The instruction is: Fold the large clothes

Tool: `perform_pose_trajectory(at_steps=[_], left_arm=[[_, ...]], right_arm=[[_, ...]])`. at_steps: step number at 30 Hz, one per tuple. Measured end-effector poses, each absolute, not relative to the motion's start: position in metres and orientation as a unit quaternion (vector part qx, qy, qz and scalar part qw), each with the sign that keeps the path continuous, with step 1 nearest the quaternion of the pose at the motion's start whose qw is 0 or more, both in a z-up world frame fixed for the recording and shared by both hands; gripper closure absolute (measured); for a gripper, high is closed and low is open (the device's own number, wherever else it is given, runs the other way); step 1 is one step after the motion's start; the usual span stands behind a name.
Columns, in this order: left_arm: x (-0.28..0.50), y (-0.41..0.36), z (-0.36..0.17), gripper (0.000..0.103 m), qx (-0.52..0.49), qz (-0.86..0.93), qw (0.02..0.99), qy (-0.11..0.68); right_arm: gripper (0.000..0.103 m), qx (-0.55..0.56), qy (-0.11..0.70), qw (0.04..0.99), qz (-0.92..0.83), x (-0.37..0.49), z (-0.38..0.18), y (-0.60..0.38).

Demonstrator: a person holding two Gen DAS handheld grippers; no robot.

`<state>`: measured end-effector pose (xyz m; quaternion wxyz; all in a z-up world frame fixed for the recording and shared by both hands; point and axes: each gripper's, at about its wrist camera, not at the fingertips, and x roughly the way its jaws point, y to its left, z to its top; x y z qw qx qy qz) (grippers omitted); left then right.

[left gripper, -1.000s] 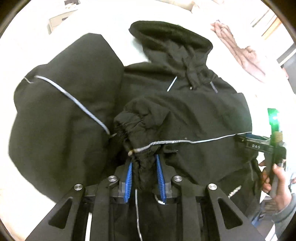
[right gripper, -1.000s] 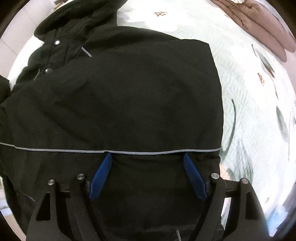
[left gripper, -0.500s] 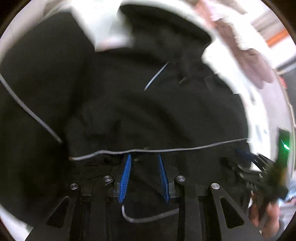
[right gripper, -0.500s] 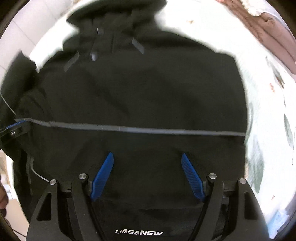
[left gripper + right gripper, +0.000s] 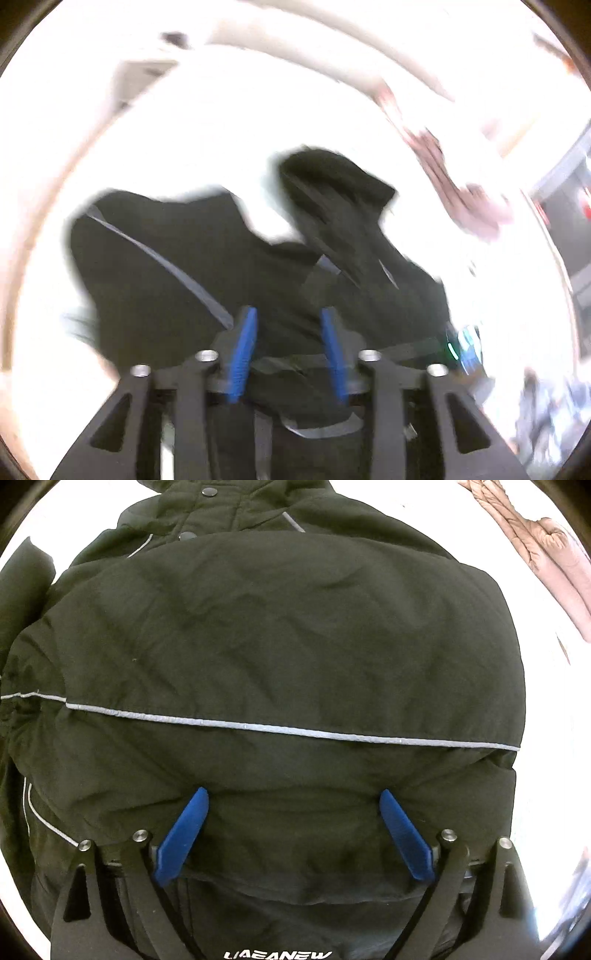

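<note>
Under both tongs: black hooded jacket on the white quilted bed, hood far, hem near.
Right tongs spread wide, empty, over the folded panel, reflective stripe running crosswise ahead. Left tongs parted; grip unclear, blurred.

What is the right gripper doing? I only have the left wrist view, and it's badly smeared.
Observer: The right gripper is wide open over the black jacket, clamping nothing.
Reviewer: Is the jacket lying flat there?
Observer: A folded-over panel covers the chest, with a grey stripe running straight across it.
Reviewer: Can you see the collar end?
Observer: Yes, two snap buttons show above the panel, at the top of the view.
</note>
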<state>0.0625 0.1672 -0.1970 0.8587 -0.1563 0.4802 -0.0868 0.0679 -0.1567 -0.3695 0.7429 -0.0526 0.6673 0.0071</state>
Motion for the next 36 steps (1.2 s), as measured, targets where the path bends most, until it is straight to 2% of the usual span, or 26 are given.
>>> perform_pose_trajectory(at_steps=[1, 2, 5, 9, 14, 17, 19, 21, 22, 26, 28, 33, 36], left_arm=[[0.069, 0.191, -0.195, 0.042, -0.158, -0.050, 0.867, 0.471], [0.076, 0.218, -0.197, 0.041, -0.165, -0.012, 0.869, 0.466], [0.102, 0.282, -0.225, 0.041, -0.208, 0.046, 0.857, 0.470], [0.143, 0.342, -0.294, 0.041, -0.236, 0.115, 0.818, 0.512], [0.171, 0.372, -0.368, 0.041, -0.290, 0.135, 0.780, 0.538], [0.175, 0.375, -0.391, 0.041, -0.321, 0.111, 0.773, 0.536], [0.178, 0.377, -0.390, 0.041, -0.318, 0.108, 0.781, 0.527], [0.181, 0.375, -0.389, 0.065, -0.310, 0.110, 0.785, 0.526], [0.182, 0.374, -0.384, 0.085, -0.307, 0.105, 0.787, 0.525], [0.165, 0.364, -0.342, 0.089, -0.237, 0.146, 0.819, 0.502], [0.141, 0.367, -0.314, 0.089, -0.202, 0.195, 0.833, 0.478], [0.079, 0.397, -0.273, 0.089, -0.103, 0.356, 0.812, 0.450], [0.047, 0.409, -0.264, 0.089, -0.054, 0.402, 0.801, 0.439]], right_arm=[[0.005, -0.051, 0.668, 0.743, 0.006, 0.065, -0.372, -0.159], [0.004, -0.050, 0.669, 0.742, 0.004, 0.067, -0.373, -0.159], [0.004, -0.051, 0.671, 0.740, 0.001, 0.070, -0.375, -0.164], [0.003, -0.050, 0.675, 0.736, 0.001, 0.081, -0.379, -0.152], [0.000, -0.051, 0.675, 0.736, 0.003, 0.092, -0.385, -0.147], [0.000, -0.052, 0.673, 0.738, -0.002, 0.093, -0.393, -0.154], [0.000, -0.052, 0.673, 0.738, -0.005, 0.093, -0.393, -0.150], [0.000, -0.052, 0.672, 0.739, -0.008, 0.089, -0.395, -0.143], [0.000, -0.052, 0.672, 0.739, -0.009, 0.089, -0.395, -0.142], [0.001, -0.051, 0.672, 0.738, -0.012, 0.088, -0.394, -0.137], [0.010, -0.050, 0.670, 0.740, -0.017, 0.088, -0.386, -0.134], [0.010, -0.051, 0.619, 0.783, 0.011, 0.088, -0.352, -0.102], [0.010, -0.067, 0.608, 0.791, 0.017, 0.090, -0.358, -0.082]])
